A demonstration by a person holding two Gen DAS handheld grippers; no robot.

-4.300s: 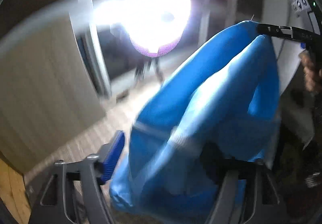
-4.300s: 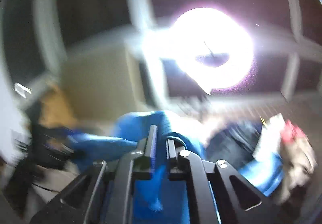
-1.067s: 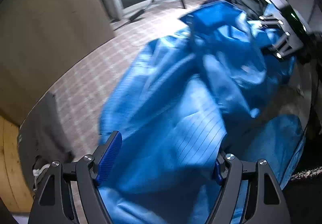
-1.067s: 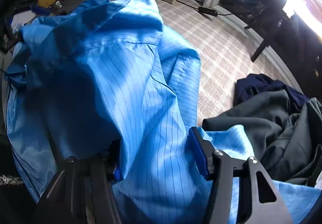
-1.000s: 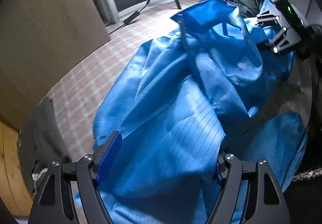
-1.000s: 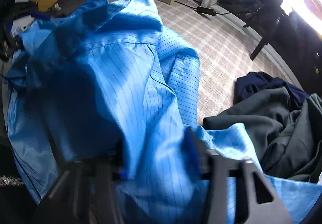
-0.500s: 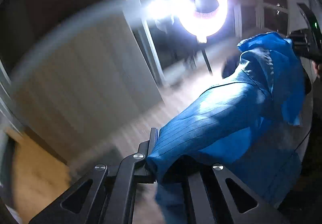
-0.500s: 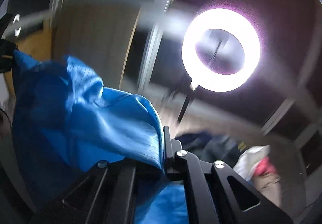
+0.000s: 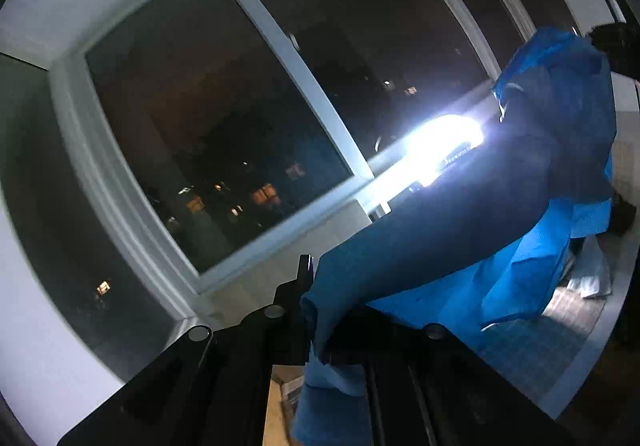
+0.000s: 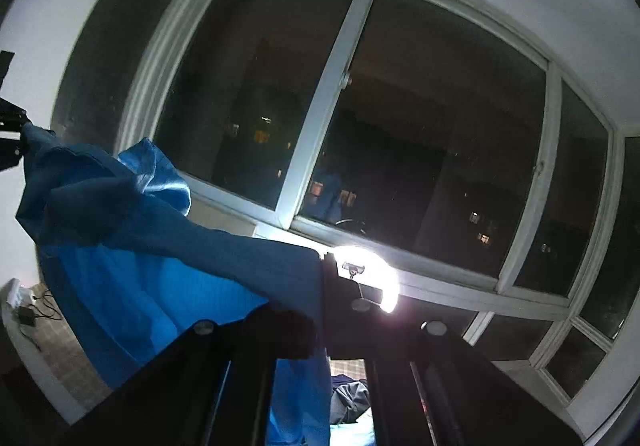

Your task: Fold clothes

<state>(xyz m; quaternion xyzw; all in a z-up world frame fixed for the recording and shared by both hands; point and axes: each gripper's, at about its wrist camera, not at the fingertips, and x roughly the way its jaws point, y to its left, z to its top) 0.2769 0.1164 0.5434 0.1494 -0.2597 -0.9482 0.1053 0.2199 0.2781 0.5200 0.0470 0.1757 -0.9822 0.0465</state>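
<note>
A blue pinstriped garment hangs in the air, stretched between my two grippers. In the left wrist view my left gripper is shut on one end of it, and the cloth runs up to the right to a dark shape that I cannot make out. In the right wrist view my right gripper is shut on the other end of the garment. From there the cloth sags leftward to my left gripper at the frame's edge. Cloth hides one finger of each gripper.
Both views point up at a large dark window with white frames. A bright ring light glares low in front of it. A pile of dark clothes lies below. Cables lie on the checked carpet at the left.
One second ago both grippers stood open over the garment lying on the floor. They have since shut on it and lifted it, and both views now tilt higher towards the window.
</note>
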